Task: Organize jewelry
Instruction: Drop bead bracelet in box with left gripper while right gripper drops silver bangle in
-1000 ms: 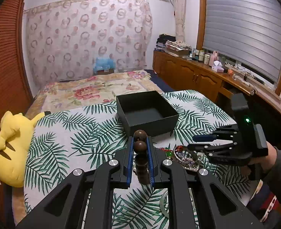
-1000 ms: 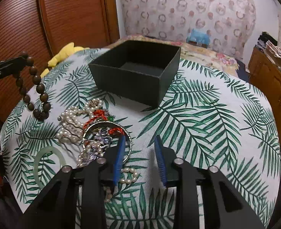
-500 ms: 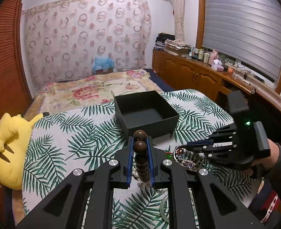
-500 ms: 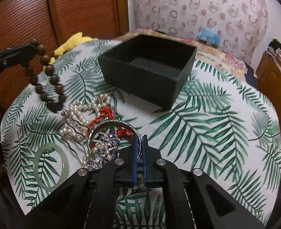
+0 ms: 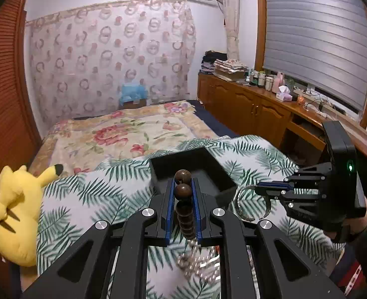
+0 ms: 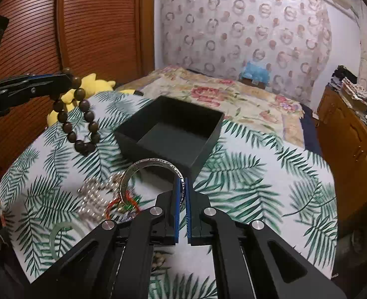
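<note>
Now that the silver bangle (image 6: 143, 168) is up off the tablecloth (image 6: 245, 174), pretty much ready for the box. Right gripper (image 6: 182, 189) went from spread a second ago to pinched on the bangle's rim. Left gripper (image 5: 182, 186) still clamped on the wooden bead bracelet (image 6: 77, 119), dangling just beside the black box (image 6: 168, 134). Pearls (image 6: 96, 194), red cord piece (image 6: 123, 204) and jade bangle (image 6: 61, 236) still lying in the pile, so plenty left to sort.

The right tool (image 6: 182, 186) pinches a silver bangle (image 6: 151, 174) just before the open black box (image 6: 169, 134). At left, the other tool (image 6: 66, 77) dangles a brown bead bracelet (image 6: 77, 122) over the desk (image 6: 258, 186).
</note>
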Available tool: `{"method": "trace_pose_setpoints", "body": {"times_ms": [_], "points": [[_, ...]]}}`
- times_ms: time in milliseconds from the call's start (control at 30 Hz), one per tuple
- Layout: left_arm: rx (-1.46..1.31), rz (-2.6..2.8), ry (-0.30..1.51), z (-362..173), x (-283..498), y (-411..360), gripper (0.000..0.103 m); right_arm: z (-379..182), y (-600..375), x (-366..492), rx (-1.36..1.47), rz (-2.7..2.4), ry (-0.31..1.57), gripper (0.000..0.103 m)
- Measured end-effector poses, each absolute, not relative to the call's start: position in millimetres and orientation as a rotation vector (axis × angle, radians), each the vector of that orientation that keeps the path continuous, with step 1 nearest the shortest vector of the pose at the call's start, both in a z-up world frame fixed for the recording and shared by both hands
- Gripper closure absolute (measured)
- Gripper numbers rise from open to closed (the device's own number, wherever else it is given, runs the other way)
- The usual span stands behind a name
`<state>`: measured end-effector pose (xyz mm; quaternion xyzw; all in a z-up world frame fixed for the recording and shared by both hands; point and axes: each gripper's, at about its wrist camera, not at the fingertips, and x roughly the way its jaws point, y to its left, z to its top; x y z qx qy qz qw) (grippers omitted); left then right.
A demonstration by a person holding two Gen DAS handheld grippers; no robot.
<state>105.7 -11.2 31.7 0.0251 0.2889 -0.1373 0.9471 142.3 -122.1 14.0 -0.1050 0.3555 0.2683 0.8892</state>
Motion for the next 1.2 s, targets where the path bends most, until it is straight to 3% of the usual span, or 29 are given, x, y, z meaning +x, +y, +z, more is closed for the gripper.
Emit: {"method": "trace_pose_setpoints", "body": {"times_ms": [467, 533, 633, 900, 1200], "points": [[0.070, -0.277, 0.637, 29, 179, -41, 0.091, 29, -137, 178, -0.164, 0.506, 0.726, 0.098], [0.066, -0.265, 0.641, 28, 185, -43, 0.079, 29, -136, 183, -0.161, 0.506, 0.727, 0.098], [0.055, -0.260, 0.635, 26, 184, -40, 0.072, 29, -131, 187, -0.166, 0.506, 0.724, 0.098], [0.038, -0.219, 0.652, 10, 165, -16, 0.063, 25, -104, 201, -0.210, 0.509, 0.710, 0.098], [0.027, -0.203, 0.684, -16, 139, 6, 0.061, 5, -80, 227, -0.235, 0.498, 0.755, 0.098]]}}
